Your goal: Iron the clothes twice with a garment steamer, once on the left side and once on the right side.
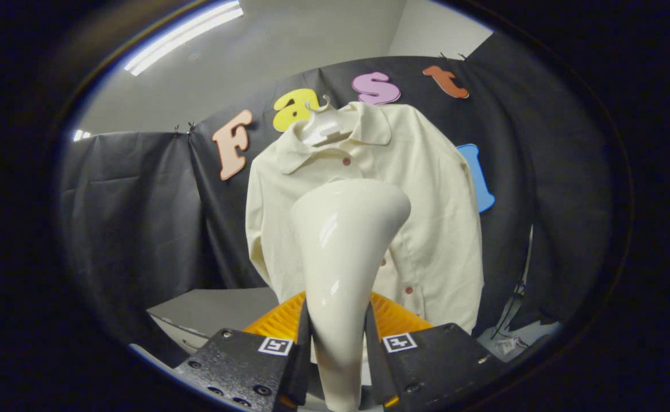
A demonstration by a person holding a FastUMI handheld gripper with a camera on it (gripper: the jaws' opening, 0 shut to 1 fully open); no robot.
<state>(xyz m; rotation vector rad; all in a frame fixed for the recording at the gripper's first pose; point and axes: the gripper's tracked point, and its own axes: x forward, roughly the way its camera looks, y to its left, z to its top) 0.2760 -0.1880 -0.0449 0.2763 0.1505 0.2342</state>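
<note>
Tool: two fingers closed on the handle of the garment steamer, one pressing each side of it, so the tool held the steamer.

Garment steamer: cream, glossy, handle rising from between the fingers and flaring to a broad head. The head stood in front of the middle of the shirt; whether it touched the cloth could not be told.

Shirt: cream, collared, small reddish buttons down the front, hung on a pale hanger against the black cloth wall, beyond the fingers.

Orange ribbed part: just behind the fingers, either side of the handle.

Worktop: grey, below the shirt, to its left.

Cable: thin, hanging right of the shirt.
</note>
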